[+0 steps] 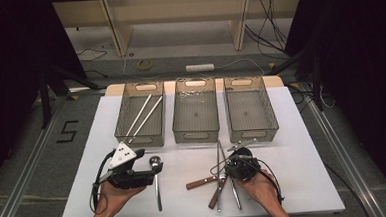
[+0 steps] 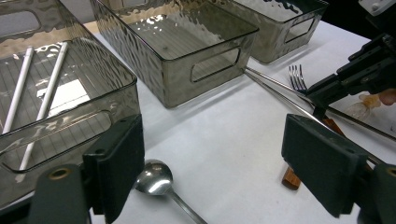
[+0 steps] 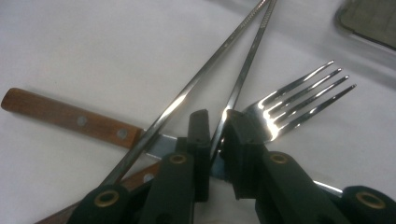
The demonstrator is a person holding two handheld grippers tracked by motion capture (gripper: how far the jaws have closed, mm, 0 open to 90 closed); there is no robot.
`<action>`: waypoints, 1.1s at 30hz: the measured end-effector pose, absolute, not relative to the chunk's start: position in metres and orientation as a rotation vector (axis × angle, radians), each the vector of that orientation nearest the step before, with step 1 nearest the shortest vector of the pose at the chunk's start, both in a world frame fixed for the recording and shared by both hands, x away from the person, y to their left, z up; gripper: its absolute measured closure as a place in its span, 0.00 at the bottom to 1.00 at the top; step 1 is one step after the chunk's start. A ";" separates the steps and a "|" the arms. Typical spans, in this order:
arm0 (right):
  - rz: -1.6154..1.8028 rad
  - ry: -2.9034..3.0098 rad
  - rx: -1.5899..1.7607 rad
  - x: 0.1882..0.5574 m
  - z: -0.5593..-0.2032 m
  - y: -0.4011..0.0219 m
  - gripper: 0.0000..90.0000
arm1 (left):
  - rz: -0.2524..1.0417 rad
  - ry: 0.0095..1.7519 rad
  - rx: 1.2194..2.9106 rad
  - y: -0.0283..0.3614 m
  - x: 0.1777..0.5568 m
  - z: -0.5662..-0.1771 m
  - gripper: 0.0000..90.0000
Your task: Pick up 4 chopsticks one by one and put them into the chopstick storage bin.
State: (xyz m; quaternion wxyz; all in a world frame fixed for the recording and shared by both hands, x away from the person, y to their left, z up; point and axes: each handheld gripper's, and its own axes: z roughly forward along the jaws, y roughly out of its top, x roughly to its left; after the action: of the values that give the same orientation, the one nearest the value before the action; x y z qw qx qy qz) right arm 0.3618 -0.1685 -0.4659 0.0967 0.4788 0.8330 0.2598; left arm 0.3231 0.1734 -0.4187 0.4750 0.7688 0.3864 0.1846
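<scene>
Three bins [image 1: 196,133] stand in a row at the far side of the bench [image 1: 293,153]; the left one holds two white chopsticks [image 1: 144,116], the middle and right ones look empty. Near the right hand lies a pile of cutlery: two metal chopsticks [image 3: 243,74], a fork [image 3: 299,100] and wood-handled knives [image 3: 70,119], all crossed over one another. The right hand-held gripper [image 3: 218,122] has its jaws drawn nearly together on one metal chopstick, just beside the fork's neck; this looks like the pick-up step of sorting cutlery into bins. The left hand-held gripper [image 2: 215,154] hovers with jaws wide apart and nothing between them, above a spoon [image 2: 154,179] lying on the bench. Next, the right one likely needs to lift the chopstick clear of the pile without dragging its twin or the fork, then carry it to a bin.
</scene>
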 end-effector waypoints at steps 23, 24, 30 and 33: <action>0.737 2.550 1.403 0.354 -0.462 -0.171 0.93 | 0.454 0.941 1.882 0.173 0.323 -0.418 0.23; 0.726 2.550 1.395 0.353 -0.462 -0.171 0.93 | 0.455 0.942 1.881 0.173 0.323 -0.418 0.23; 0.710 2.581 1.389 0.351 -0.463 -0.170 0.92 | 0.455 0.940 1.881 0.173 0.323 -0.418 0.23; 0.704 2.589 1.384 0.351 -0.465 -0.169 0.92 | 0.454 0.941 1.881 0.173 0.323 -0.418 0.23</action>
State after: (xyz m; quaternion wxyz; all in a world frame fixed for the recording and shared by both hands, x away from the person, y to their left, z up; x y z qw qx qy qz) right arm 0.3513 -0.1692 -0.4648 0.0613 0.4577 0.8559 0.2327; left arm 0.3228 0.1731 -0.4181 0.4749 0.7694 0.3848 0.1856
